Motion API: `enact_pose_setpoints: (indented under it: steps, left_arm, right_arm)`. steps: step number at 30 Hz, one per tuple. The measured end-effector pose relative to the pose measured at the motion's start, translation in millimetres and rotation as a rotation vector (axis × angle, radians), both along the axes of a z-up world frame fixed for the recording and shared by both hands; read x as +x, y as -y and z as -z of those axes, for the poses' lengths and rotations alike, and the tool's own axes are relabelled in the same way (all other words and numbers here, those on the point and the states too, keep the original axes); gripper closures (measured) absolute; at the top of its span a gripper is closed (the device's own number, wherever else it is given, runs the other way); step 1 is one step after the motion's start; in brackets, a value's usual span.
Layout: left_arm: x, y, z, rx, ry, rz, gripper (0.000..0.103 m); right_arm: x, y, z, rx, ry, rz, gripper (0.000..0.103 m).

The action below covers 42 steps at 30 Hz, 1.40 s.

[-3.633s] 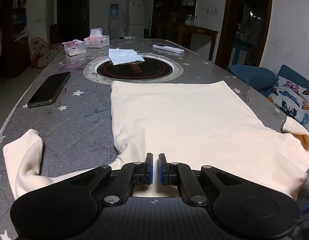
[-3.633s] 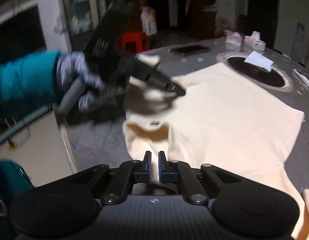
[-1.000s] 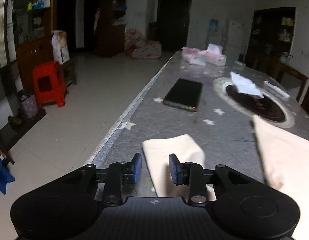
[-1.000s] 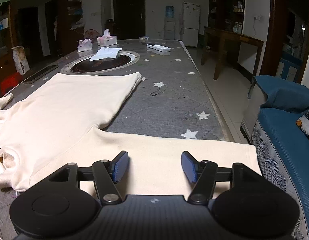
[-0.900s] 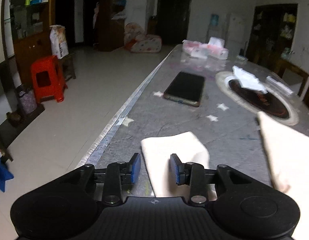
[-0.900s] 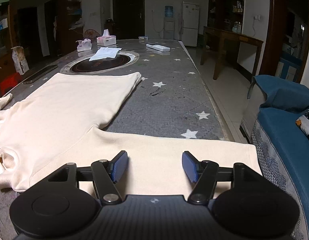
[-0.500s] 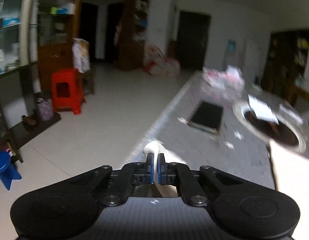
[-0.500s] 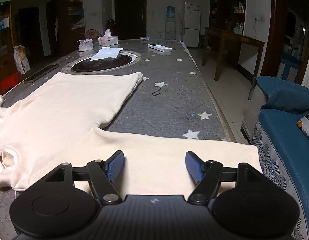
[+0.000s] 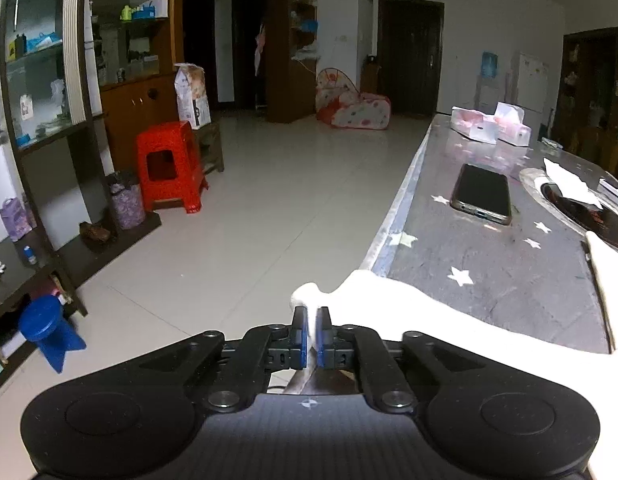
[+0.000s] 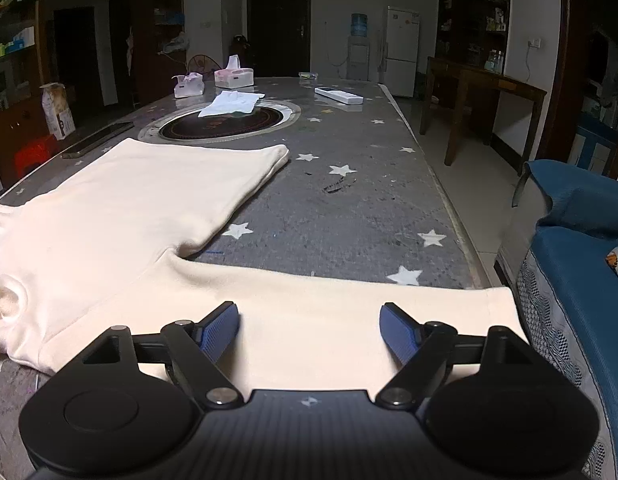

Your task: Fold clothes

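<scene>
Your left gripper [image 9: 311, 336] pinches the cuff of the cream shirt's [image 10: 121, 216] left sleeve [image 9: 389, 300], lifted off the table [image 10: 349, 208] edge, ready to fold inward. Your right gripper [image 10: 309, 326] hangs wide open over the other sleeve [image 10: 349, 300], lying flat.

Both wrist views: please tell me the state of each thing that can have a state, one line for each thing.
left gripper: shut on the left sleeve, lifted off the table.
right gripper: open, over the right sleeve.
left sleeve: pinched, raised.
right sleeve: flat, spread out.
shirt: flat, unfolded.
phone: screen dark, lying flat.
tissue boxes: open, tissue sticking out.
</scene>
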State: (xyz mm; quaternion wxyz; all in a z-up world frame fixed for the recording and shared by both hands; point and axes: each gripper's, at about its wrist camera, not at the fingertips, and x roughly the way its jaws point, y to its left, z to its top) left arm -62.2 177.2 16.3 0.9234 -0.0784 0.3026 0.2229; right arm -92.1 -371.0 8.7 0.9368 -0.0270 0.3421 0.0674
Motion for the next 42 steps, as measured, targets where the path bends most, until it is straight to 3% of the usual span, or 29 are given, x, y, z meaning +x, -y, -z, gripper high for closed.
enact_pose_setpoints:
  steps: [5,9,14,19,23,30,39,42]
  left_arm:
    - [-5,14,-13,0.013,0.022,-0.011,0.088]
    - [-5,60,-30,-0.026,0.061,0.178,0.088]
    - [14,122,-32,-0.152,0.06,0.45,0.088]
    - [34,167,-16,-0.175,0.015,0.579,0.088]
    - [44,181,-1,-0.161,-0.033,0.594,0.089]
    - [38,182,0,-0.136,-0.028,0.585,0.088]
    - [-1,206,-1,-0.002,-0.025,0.671,0.072]
    - [-24,216,1,0.061,-0.014,0.712,0.072]
  right_arm:
    - [2,0,0,-0.005,-0.003,-0.004,0.023]
    - [1,0,0,-0.004,-0.002,-0.002,0.022]
    - [1,0,3,0.003,0.004,0.008,0.013]
    - [1,4,6,0.016,0.006,0.016,0.003]
    - [1,5,7,0.022,0.005,0.01,0.0]
    - [2,6,7,0.023,0.001,-0.003,0.0]
    - [-5,1,1,0.018,0.007,0.005,0.0]
    - [-11,-6,-6,0.019,0.027,-0.025,0.0]
